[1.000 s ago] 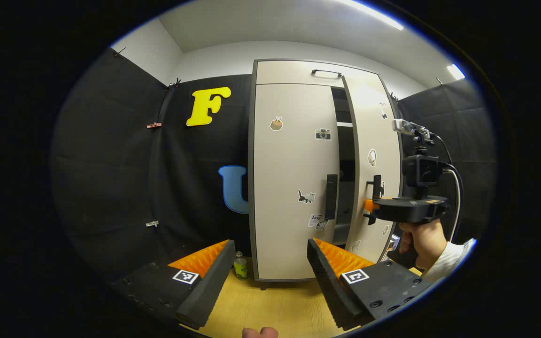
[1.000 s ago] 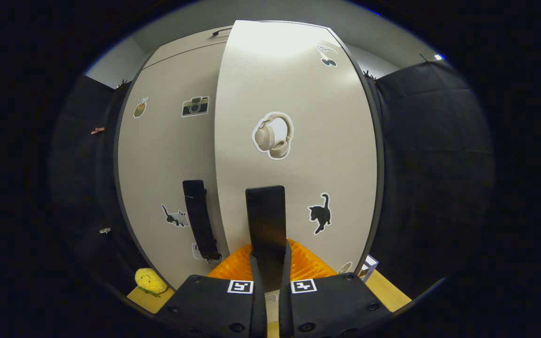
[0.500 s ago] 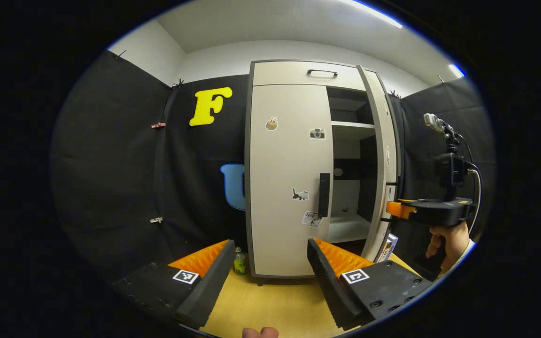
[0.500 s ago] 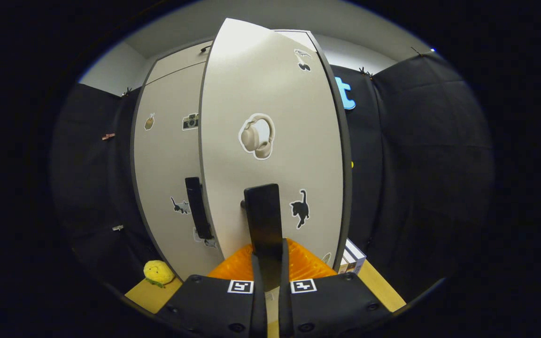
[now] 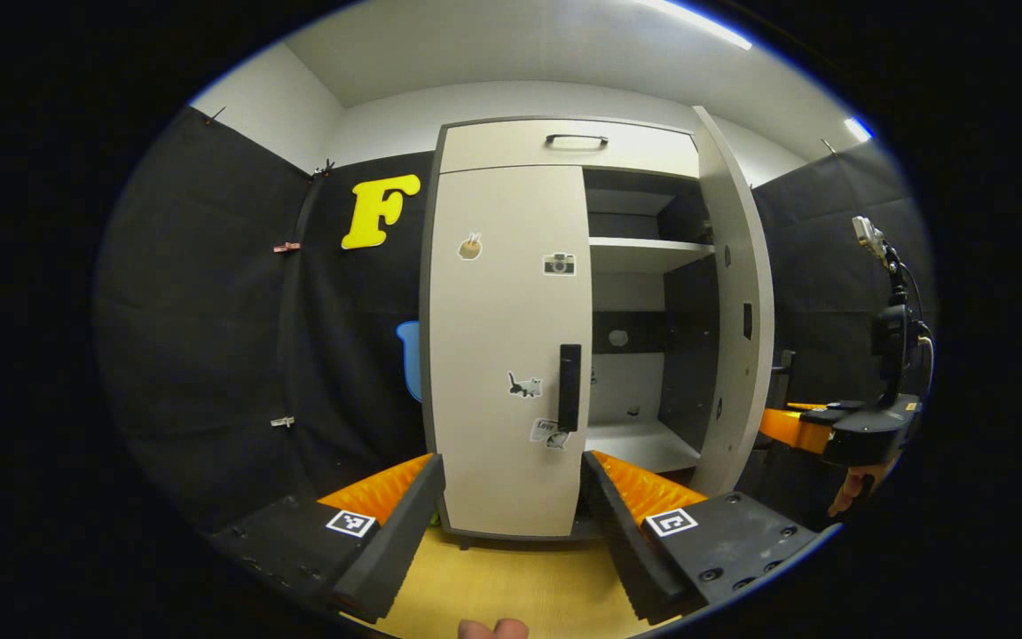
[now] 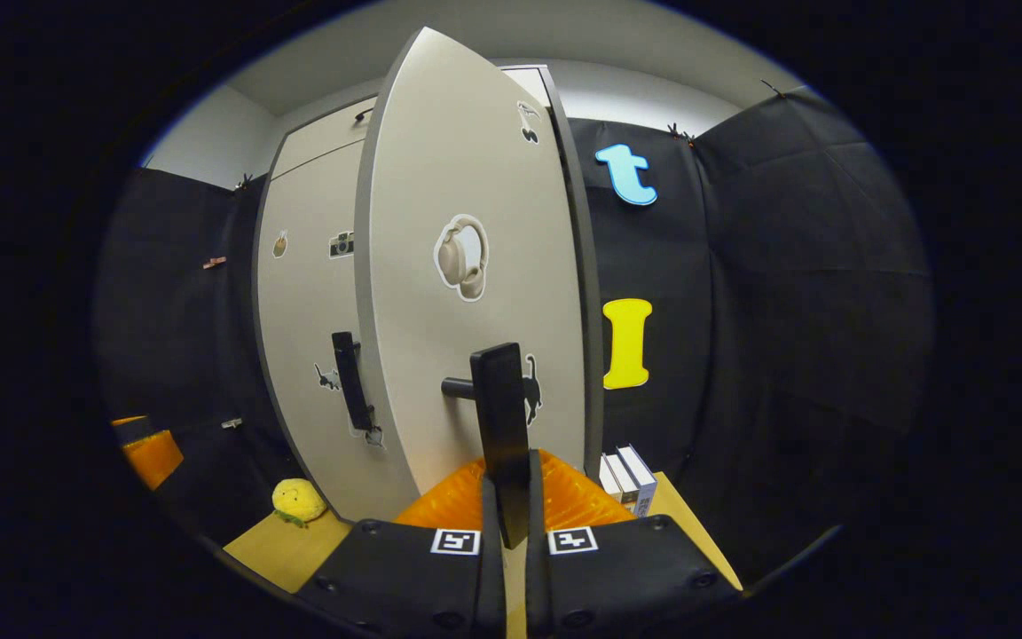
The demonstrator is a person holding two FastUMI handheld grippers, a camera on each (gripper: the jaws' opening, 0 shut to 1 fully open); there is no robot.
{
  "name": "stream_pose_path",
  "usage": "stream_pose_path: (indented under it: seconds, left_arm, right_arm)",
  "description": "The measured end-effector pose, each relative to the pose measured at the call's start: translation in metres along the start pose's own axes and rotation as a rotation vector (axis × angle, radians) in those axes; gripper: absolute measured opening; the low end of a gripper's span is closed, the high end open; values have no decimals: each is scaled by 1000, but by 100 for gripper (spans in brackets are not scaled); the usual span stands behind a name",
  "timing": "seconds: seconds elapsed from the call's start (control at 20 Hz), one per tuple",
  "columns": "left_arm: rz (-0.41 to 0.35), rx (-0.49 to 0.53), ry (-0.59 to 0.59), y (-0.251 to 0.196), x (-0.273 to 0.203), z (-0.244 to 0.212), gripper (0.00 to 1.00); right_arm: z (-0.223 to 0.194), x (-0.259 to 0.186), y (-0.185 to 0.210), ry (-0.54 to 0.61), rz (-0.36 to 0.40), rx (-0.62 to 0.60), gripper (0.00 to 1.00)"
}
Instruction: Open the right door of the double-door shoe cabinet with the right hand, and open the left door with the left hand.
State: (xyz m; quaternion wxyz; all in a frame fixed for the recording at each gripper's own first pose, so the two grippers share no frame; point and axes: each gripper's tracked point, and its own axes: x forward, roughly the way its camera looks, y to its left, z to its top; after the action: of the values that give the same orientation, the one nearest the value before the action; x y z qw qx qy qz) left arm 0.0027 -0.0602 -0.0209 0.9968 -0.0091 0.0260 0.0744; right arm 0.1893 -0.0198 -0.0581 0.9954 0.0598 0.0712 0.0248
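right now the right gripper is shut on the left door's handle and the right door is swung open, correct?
Not quite: the right gripper is shut on the right door's handle, as the right gripper view shows. The right door is indeed swung open.

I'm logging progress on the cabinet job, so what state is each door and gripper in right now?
right door: swung wide open
right door's handle: clamped in the right gripper
left door: closed
left door's handle: untouched
right gripper: shut on the handle
left gripper: open, short of the cabinet
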Motion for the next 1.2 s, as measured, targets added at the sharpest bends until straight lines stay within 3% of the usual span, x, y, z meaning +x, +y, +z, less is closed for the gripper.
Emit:
stream_pose_path:
  seconds: [0.2, 0.6, 0.65, 0.75, 0.85, 1.2]
  left_arm:
    - [-25, 9, -2, -28, 11, 3, 94]
    - [-76, 10, -7, -68, 24, 6, 95]
    - [-80, 12, -8, -71, 25, 7, 95]
    - [-85, 18, -10, -75, 27, 8, 95]
    - [-85, 24, -11, -78, 28, 8, 95]
    - [-90, 25, -26, -79, 44, 11, 95]
  right_arm:
    - [1, -3, -9, 8, 10, -1, 13]
    - [7, -7, -49, -1, -81, 17, 10]
    - [1, -3, -47, 25, -46, 32, 5]
    - [3, -6, -36, 37, -6, 81, 6]
    - [4, -5, -40, 25, -17, 68, 11]
    - [6, -9, -48, 13, -39, 18, 9]
